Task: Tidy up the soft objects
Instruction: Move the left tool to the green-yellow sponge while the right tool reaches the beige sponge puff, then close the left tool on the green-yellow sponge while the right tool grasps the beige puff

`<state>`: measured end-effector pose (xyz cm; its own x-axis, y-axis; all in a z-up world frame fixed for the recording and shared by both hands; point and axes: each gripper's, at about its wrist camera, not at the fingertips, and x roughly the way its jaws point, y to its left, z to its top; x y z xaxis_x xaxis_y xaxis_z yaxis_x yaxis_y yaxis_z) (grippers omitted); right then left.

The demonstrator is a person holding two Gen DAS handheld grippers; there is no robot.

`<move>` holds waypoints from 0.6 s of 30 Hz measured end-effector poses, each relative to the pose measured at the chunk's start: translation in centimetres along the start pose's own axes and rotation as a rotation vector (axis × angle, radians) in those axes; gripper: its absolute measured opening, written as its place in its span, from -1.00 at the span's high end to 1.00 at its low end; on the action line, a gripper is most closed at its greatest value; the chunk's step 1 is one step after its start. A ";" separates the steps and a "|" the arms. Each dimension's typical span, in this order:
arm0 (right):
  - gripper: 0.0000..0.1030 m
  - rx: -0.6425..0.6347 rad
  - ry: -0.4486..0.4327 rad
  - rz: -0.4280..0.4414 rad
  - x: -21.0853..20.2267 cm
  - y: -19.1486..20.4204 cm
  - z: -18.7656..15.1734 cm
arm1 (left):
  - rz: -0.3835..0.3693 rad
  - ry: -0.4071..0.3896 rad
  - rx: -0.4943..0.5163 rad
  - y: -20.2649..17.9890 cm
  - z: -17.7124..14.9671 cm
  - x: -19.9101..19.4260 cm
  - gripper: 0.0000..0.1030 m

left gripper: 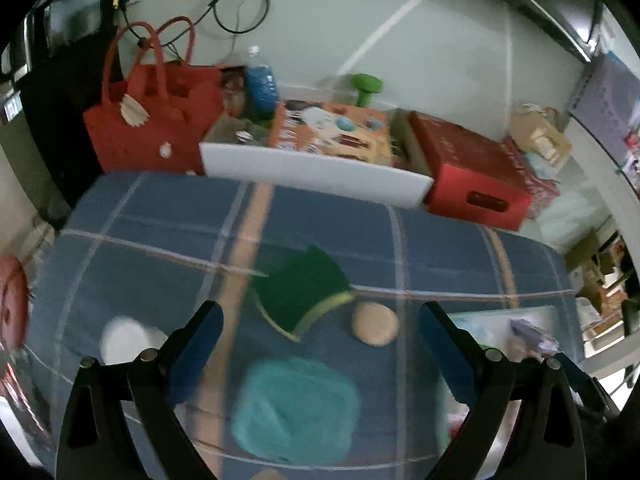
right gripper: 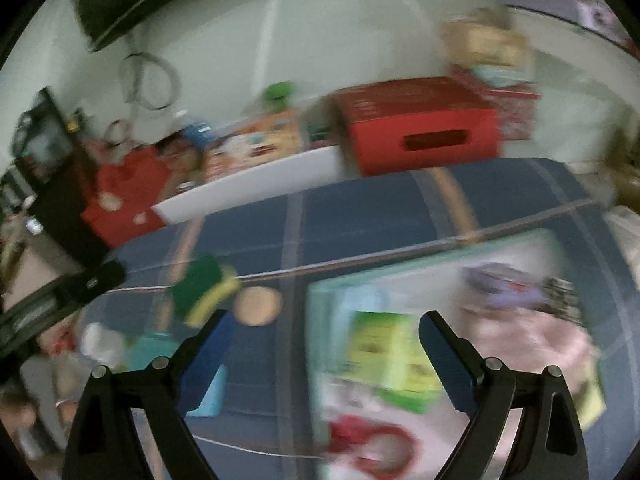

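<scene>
Both tongs wide open, empty: teal cloth (left gripper: 296,410) under left tongs (left gripper: 322,320); right tongs (right gripper: 326,328) above tray (right gripper: 320,320).

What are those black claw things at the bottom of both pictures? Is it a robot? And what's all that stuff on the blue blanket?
No robot here. A person holds one grabbing tool in each hand, and each tool has a small camera looking out along its two fingers. One picture comes from the left tool, the other from the right tool. Both are open and hold nothing.

Below them is a blue checked cloth. On it lie soft things: a green sponge with a yellow edge, a round tan pad, a fluffy teal cloth and something white, too blurry to name.

The right picture also shows a pale tray holding a yellow-green packet, something pink and something red. It is smeared, so details are hard to tell.
</scene>
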<state>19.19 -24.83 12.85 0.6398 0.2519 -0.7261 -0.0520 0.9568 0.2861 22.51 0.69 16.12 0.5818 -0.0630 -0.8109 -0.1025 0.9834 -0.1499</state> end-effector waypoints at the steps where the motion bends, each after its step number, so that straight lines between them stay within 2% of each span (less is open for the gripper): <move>1: -0.85 -0.013 0.019 0.031 0.7 0.8 0.4 | -0.003 0.028 0.004 0.6 0.8 0.6 -0.94; 2: -0.85 -0.029 0.054 0.074 1.8 2.0 0.9 | -0.009 0.068 0.007 1.1 1.6 1.4 -0.95; 5: -0.85 -0.067 0.146 0.120 5.1 4.3 2.2 | -0.034 0.185 0.025 2.1 3.3 4.5 -0.96; 8: -0.85 -0.120 0.224 0.100 8.3 5.8 2.7 | -0.015 0.273 0.067 2.5 4.1 7.6 -0.96; 11: -0.84 -0.166 0.308 0.071 11.3 6.5 2.5 | -0.012 0.385 0.167 1.8 4.0 10.9 -0.96; 13: -0.84 -0.187 0.347 0.043 13.2 6.4 2.2 | -0.004 0.421 0.177 1.8 3.9 12.4 -0.96; 18: -0.77 -0.224 0.414 0.044 16.3 6.6 0.9 | 0.007 0.499 0.260 0.9 3.3 15.8 -0.96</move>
<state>29.92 -14.59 3.47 0.2761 0.2866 -0.9174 -0.2653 0.9401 0.2139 34.28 1.15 5.06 0.1236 -0.0667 -0.9901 0.1336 0.9898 -0.0500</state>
